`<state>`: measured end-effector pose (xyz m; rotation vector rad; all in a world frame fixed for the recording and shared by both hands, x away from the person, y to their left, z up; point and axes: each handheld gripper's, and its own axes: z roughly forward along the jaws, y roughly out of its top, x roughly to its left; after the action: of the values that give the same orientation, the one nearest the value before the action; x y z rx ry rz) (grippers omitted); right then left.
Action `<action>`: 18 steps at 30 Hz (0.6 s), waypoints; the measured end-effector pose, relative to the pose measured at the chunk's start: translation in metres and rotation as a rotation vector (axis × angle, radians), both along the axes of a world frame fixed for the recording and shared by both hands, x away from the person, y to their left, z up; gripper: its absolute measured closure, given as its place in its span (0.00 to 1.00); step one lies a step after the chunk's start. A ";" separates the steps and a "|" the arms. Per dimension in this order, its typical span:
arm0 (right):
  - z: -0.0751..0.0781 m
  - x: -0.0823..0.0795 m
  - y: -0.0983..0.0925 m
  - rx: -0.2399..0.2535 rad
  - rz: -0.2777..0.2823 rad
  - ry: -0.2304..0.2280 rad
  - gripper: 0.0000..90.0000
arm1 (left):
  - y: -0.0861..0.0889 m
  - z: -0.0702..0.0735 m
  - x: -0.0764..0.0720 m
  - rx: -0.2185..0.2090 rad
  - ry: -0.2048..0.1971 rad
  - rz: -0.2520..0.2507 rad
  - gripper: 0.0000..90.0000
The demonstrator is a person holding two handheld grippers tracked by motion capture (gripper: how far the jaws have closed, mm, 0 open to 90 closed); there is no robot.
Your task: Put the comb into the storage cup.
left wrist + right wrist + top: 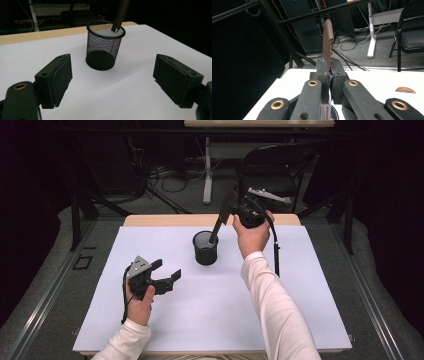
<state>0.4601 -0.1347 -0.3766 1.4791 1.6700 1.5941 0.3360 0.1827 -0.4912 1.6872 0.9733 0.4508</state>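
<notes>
The step in hand looks like putting a long, flat brown knife-like utensil (218, 226) into the black wire-mesh pen cup (205, 248), which stands just above the middle of the high view on the white sheet covering the desk (215, 310). The right tongs (231, 210), in the upper middle of that frame, are clamped tight on the utensil's upper part; in the right gripper view its brown serrated-looking end (328, 40) rises from between the closed jaws. Its lower tip is already inside the cup's rim, as the left gripper view shows at top centre (119, 17).

The left tongs (167, 272), at lower left of the high view, stand wide open and hold nothing, well apart from the cup.

Next, I judge, the right tongs need to lower a little and open so the utensil can lean against the rim without tipping the light cup.

Count: one cup, one utensil, two tongs.
</notes>
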 end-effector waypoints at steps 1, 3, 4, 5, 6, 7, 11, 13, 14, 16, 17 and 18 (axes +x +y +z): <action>-0.002 0.001 0.001 0.000 -0.001 0.002 0.98 | 0.000 0.000 0.000 -0.001 0.000 0.000 0.18; -0.006 0.002 0.002 0.001 -0.005 0.008 0.98 | 0.000 0.000 0.000 -0.001 -0.001 0.002 0.18; -0.007 0.003 0.002 0.002 -0.007 0.009 0.98 | 0.000 0.000 0.000 -0.002 0.000 0.003 0.18; -0.008 0.003 0.003 0.000 -0.008 0.010 0.98 | 0.000 0.000 0.000 -0.002 0.000 0.003 0.18; -0.010 0.004 0.003 0.000 -0.011 0.012 0.98 | 0.000 0.000 0.000 -0.002 0.001 0.002 0.18; -0.011 0.005 0.004 -0.001 -0.011 0.014 0.98 | 0.000 0.000 0.000 -0.002 0.001 0.002 0.18; -0.015 0.006 0.007 -0.003 -0.011 0.019 0.98 | 0.000 0.000 0.000 0.001 0.001 0.002 0.18; -0.017 0.007 0.008 -0.005 -0.010 0.021 0.98 | 0.001 0.000 0.000 0.002 0.002 0.002 0.18; -0.018 0.007 0.009 -0.005 -0.011 0.023 0.98 | 0.001 0.000 0.000 0.002 0.001 0.002 0.18; -0.020 0.008 0.010 -0.003 -0.014 0.025 0.98 | 0.001 0.000 0.001 0.002 0.002 0.003 0.18; -0.022 0.008 0.010 -0.003 -0.016 0.027 0.98 | 0.001 0.000 0.001 0.001 0.001 0.004 0.18; -0.023 0.008 0.011 -0.002 -0.018 0.030 0.98 | 0.001 0.000 0.001 0.000 0.001 0.004 0.18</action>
<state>0.4685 -0.1238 -0.4000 1.5197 1.6691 1.5677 0.3365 0.1833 -0.4915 1.6861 0.9777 0.4530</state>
